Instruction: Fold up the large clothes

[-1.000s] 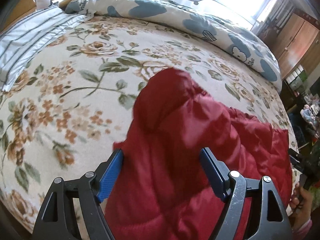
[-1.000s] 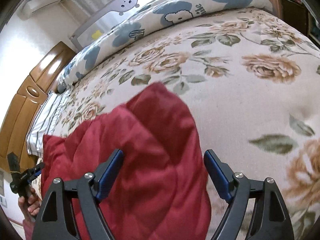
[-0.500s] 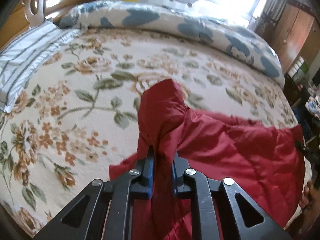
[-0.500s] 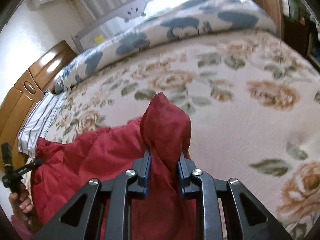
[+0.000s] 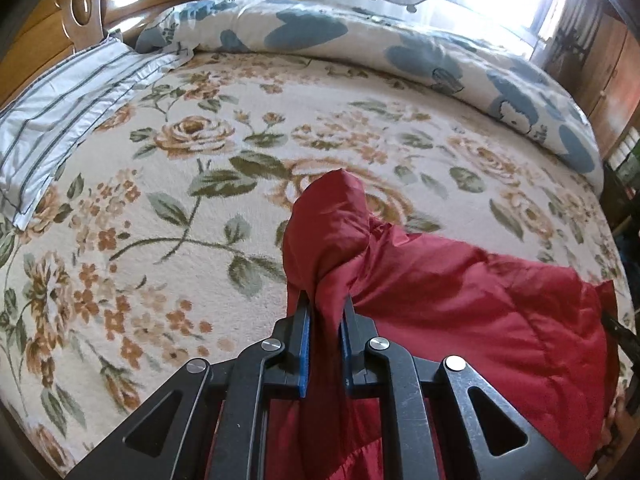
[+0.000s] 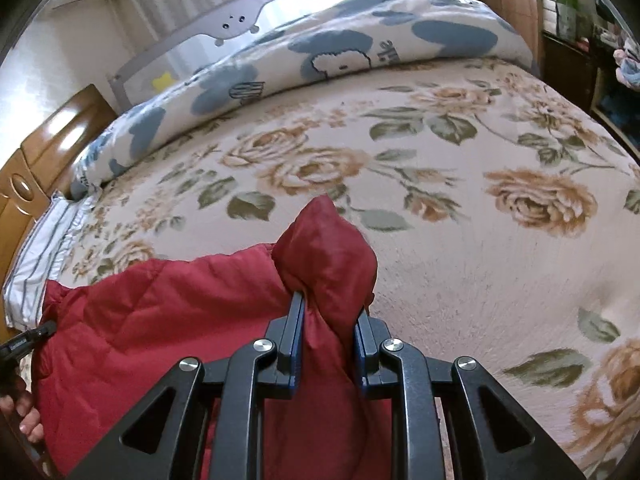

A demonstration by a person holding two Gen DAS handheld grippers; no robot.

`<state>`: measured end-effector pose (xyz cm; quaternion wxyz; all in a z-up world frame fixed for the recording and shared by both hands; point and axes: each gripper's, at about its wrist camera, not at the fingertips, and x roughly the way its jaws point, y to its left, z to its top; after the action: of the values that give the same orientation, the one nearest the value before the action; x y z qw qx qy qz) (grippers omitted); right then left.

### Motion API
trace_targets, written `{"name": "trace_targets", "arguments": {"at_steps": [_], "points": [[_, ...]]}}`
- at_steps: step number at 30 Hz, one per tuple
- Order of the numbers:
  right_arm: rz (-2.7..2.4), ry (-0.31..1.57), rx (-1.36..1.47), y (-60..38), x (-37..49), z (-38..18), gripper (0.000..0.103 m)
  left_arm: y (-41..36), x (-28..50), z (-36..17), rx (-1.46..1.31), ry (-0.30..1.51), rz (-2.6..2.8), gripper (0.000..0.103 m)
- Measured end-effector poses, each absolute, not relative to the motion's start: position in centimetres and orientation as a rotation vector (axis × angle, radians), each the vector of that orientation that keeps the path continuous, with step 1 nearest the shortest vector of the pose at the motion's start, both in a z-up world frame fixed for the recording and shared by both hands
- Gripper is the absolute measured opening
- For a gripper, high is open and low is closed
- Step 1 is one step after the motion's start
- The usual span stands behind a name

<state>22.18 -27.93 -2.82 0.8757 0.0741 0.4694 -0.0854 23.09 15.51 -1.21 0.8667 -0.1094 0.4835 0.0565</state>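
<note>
A large red quilted garment [image 5: 460, 304] hangs over the near edge of a bed with a floral cover [image 5: 200, 168]. My left gripper [image 5: 325, 300] is shut on one bunched corner of it, which sticks up past the blue pads. My right gripper [image 6: 329, 300] is shut on the other bunched corner of the red garment [image 6: 160, 312]. The cloth stretches between the two grippers, lifted a little above the floral cover [image 6: 460, 240]. The part below the bed edge is hidden.
A blue-and-white patterned duvet [image 5: 400, 48] lies rolled along the far side. A striped pillow [image 5: 64, 104] and a wooden headboard [image 5: 80, 4] are at the left. A grey bed rail [image 6: 224, 28] stands behind. Wooden cabinets [image 5: 616, 64] are at the right.
Both grippers were open around the garment's corners, then closed on them. Since then both have lifted the bunched corners and moved a little forward over the bed.
</note>
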Motion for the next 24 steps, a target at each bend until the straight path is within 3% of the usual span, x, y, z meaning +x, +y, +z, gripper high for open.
{"name": "trace_targets", "arguments": {"at_steps": [15,24], "points": [[-0.211,1.013,0.177,-28.8,22.4,-5.4,0.021,15.9,25.6,-5.5,-0.242,1.071,0.136,0.014],[-0.205,1.025,0.224,-29.5,21.7,-4.7,0.047,17.2,24.0,-3.6,-0.293,1.065,0.104,0.03]]}}
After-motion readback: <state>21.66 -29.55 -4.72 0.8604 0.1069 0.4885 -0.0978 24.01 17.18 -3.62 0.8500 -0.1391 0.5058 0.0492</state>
